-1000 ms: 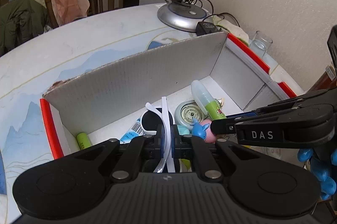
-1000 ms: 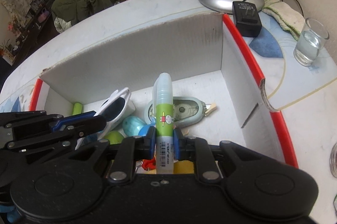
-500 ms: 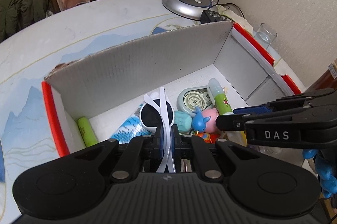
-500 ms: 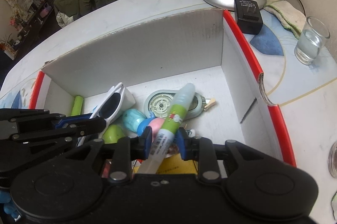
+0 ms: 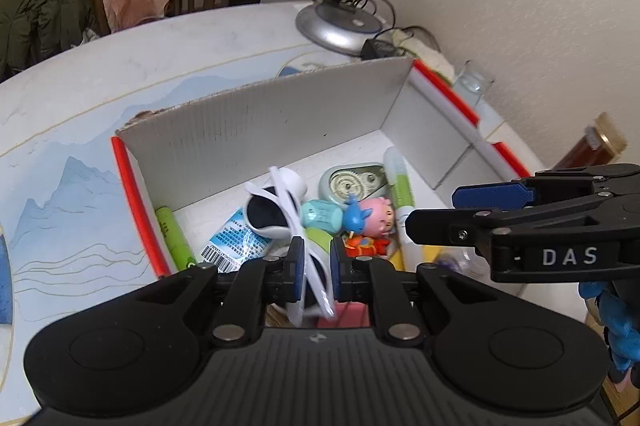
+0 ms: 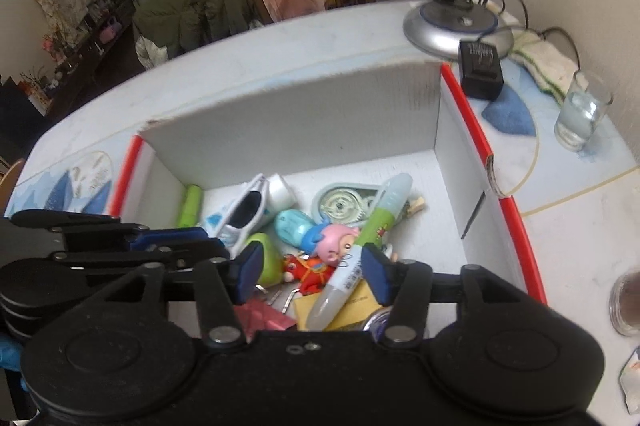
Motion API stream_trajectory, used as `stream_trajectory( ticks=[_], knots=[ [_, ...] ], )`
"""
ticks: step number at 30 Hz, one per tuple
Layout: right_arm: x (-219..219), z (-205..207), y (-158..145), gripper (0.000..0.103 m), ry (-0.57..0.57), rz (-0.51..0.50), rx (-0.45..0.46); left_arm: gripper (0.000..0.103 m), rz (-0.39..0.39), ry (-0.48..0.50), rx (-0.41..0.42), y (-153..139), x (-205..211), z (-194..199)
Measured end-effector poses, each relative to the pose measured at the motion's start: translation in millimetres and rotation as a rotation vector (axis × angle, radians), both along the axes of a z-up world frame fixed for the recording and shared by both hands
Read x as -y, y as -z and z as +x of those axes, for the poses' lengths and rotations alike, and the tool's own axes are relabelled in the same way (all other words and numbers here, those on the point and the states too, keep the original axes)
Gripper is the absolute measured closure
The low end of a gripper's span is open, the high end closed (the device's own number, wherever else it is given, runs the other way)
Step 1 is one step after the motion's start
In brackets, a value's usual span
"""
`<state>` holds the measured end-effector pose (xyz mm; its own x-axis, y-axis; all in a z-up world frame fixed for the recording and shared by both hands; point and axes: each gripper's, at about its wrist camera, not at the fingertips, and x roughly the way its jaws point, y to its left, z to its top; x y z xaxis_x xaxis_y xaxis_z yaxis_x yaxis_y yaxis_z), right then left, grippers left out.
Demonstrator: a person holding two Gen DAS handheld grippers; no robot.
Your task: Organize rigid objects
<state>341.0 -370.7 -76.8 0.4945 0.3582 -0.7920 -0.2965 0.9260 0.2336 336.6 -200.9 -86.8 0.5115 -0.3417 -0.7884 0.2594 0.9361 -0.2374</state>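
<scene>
A white cardboard box (image 5: 260, 129) with red edges holds several small items. My left gripper (image 5: 316, 262) hovers over its near side with jaws opening. The white sunglasses (image 5: 280, 209) hang tilted and loose between the pads, lenses resting on the pile. My right gripper (image 6: 312, 266) is above the box's near right part, jaws opening wide. The green-and-white glue tube (image 6: 376, 222) lies slanted on the pile below them, touched by neither pad. In the box (image 6: 300, 113) the left gripper (image 6: 180, 242) shows at the left, and the right gripper (image 5: 480, 209) shows side-on in the left wrist view.
Also in the box are a green battery-like tube (image 5: 172, 234), a correction tape (image 5: 352, 181), a pink pig toy (image 5: 378, 218) and a teal toy (image 5: 320, 214). Behind the box stand a lamp base (image 5: 340, 25), a black adapter (image 6: 480, 69) and a glass (image 6: 582, 117). A jar (image 6: 628, 302) sits at right.
The right gripper opened and the glue tube tipped over and dropped onto the pile. The left jaws loosened and the sunglasses tilted. Both grippers pulled up and back a little.
</scene>
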Motion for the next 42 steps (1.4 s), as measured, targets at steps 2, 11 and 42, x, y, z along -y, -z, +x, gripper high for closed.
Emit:
stream_trajectory(
  ticks=[2,11,42],
  knots=[
    [-1.2,-9.2,-7.0,0.045,0.005,0.007,0.022,0.09,-0.015,0.01,0.014,-5.7,-3.0,-7.7],
    [-7.1,-51.6,-30.7,0.039,0.022,0.035,0.106,0.09,-0.027,0.023,0.087,-33.7,-19.3,-44.7],
    [-31.5,-180.6,-69.6,0.004,0.14,0.078,0.36,0.019,-0.036,0.01,0.268,-78.3,-73.2,-150.2]
  ],
)
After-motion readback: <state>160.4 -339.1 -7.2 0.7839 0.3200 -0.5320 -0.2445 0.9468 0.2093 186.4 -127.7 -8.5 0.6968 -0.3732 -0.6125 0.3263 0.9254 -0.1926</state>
